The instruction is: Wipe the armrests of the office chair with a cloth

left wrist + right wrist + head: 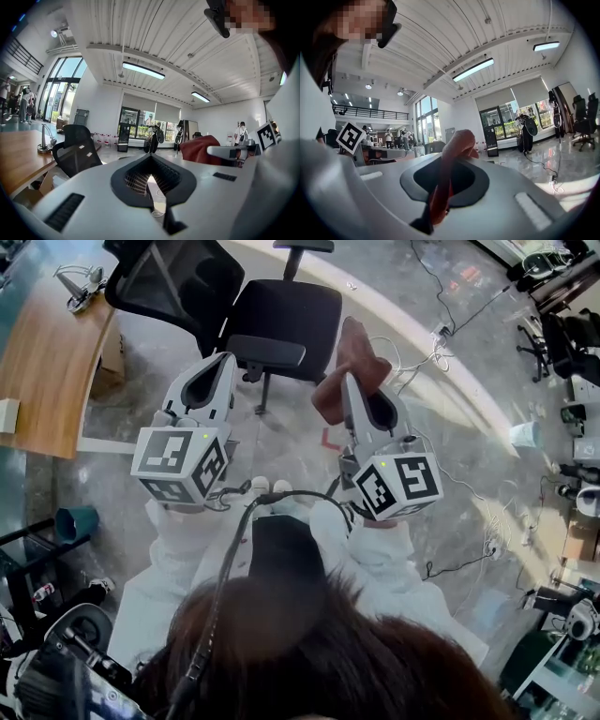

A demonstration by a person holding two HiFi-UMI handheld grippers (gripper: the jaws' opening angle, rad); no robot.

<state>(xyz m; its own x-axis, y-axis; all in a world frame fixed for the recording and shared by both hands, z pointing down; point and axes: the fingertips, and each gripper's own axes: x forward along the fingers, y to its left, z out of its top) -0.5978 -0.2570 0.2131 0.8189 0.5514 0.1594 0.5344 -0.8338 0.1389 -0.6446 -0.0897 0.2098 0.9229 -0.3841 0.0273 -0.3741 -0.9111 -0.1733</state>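
A black office chair (286,320) stands ahead of me, its mesh back (173,277) to the left. Its near armrest (265,351) lies just beyond my left gripper (228,358), which is shut with nothing held. The far armrest (303,246) shows at the top edge. My right gripper (347,381) is shut on a red-brown cloth (349,362) that hangs above the floor, right of the seat. In the right gripper view the cloth (457,143) sticks up between the jaws. The left gripper view shows the chair (75,150) at left and the cloth (201,150) at right.
A wooden desk (47,352) stands left of the chair. Cables (422,352) trail over the shiny floor at right, with a white cup (525,434) farther off. A teal bin (75,519) sits at lower left. People stand far back in the hall.
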